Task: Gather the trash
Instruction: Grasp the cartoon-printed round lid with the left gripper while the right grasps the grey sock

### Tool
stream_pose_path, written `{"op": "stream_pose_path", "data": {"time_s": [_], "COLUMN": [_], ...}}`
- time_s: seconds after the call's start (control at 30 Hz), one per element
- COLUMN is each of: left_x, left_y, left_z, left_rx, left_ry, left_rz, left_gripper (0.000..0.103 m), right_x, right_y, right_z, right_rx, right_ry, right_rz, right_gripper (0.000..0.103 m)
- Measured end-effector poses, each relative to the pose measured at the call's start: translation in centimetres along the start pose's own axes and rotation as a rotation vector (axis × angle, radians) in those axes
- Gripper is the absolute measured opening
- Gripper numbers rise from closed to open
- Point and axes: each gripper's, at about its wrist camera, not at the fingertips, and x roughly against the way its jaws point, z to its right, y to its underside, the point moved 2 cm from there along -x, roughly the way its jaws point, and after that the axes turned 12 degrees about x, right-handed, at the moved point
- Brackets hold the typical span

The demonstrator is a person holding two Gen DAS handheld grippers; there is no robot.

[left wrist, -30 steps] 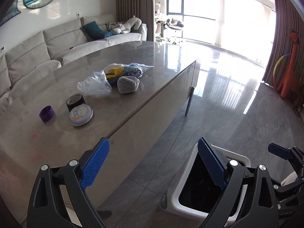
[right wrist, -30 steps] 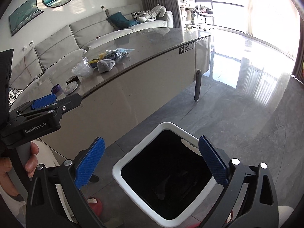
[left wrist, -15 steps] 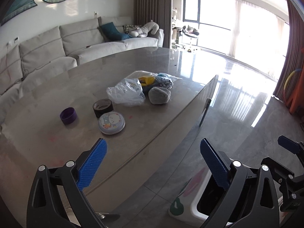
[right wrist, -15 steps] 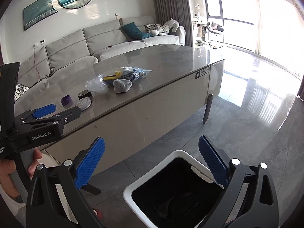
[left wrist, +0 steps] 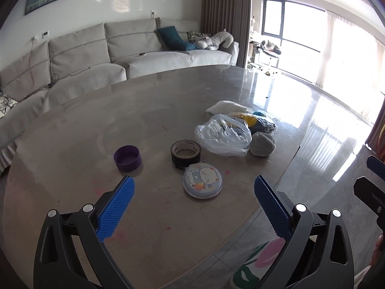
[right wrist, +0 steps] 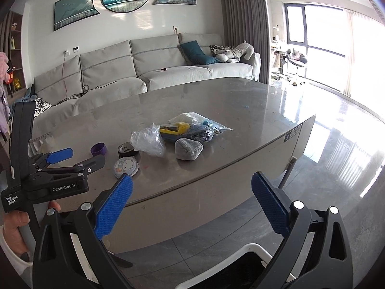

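- My left gripper [left wrist: 193, 207] hung over the worktop [left wrist: 72, 132], fingers wide and empty — the round tin [left wrist: 202, 182] lay just ahead, between them.
- My right gripper [right wrist: 191, 204], also wide and empty, sat farther back — over the bin [right wrist: 243, 248].

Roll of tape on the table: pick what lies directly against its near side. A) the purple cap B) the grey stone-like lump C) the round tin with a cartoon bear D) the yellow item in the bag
C: in the left wrist view the round tin with a cartoon bear sits right at the near edge of the roll of tape, while the purple cap stands apart to its left.
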Motion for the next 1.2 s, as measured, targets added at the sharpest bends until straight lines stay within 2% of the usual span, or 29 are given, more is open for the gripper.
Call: {"op": "stream_pose_path", "data": {"time_s": [0.3, 0.67, 0.77, 0.87, 0.9, 0.93, 0.97, 1.07, 1.2], "left_x": [-4.4, -10.1, -10.3, -10.1, -10.1, -9.7, -9.3, -8.8, -6.6], "left_y": [-0.1, 0.8, 1.1, 1.3, 1.3, 1.5, 1.6, 1.7, 0.7], "left_z": [-0.8, -0.3, 0.1, 0.1, 0.0, 0.0, 0.2, 0.3, 0.7], "left_rx": [0.034, 0.050, 0.013, 0.017, 0.020, 0.014, 0.000, 0.003, -0.010], "left_ry": [-0.030, -0.081, -0.116, -0.115, -0.115, -0.106, -0.089, -0.077, -0.067], "left_rz": [-0.071, -0.190, -0.174, -0.159, -0.152, -0.132, -0.113, -0.101, 0.024], "left_gripper": [0.098, 0.098, 0.098, 0.097, 0.094, 0.078, 0.055, 0.054, 0.054], "right_x": [-4.5, -7.4, -7.8, -8.2, -8.3, -8.4, -8.5, -9.1, -10.5], "right_y": [-1.7, -1.4, -0.9, -0.8, -0.7, -0.7, -0.7, -0.6, -0.6], "right_z": [-0.5, 0.0, 0.2, 0.4, 0.5, 0.5, 0.4, 0.3, 0.4], "right_rx": [0.024, 0.018, 0.020, 0.018, 0.016, 0.015, 0.016, 0.023, 0.024], "right_ry": [-0.038, -0.059, -0.056, -0.051, -0.049, -0.047, -0.044, -0.034, -0.037], "right_rz": [-0.007, -0.024, -0.035, -0.042, -0.042, -0.043, -0.043, -0.046, -0.056], "right_gripper": [0.098, 0.098, 0.098, 0.098, 0.098, 0.098, 0.098, 0.098, 0.098]}}
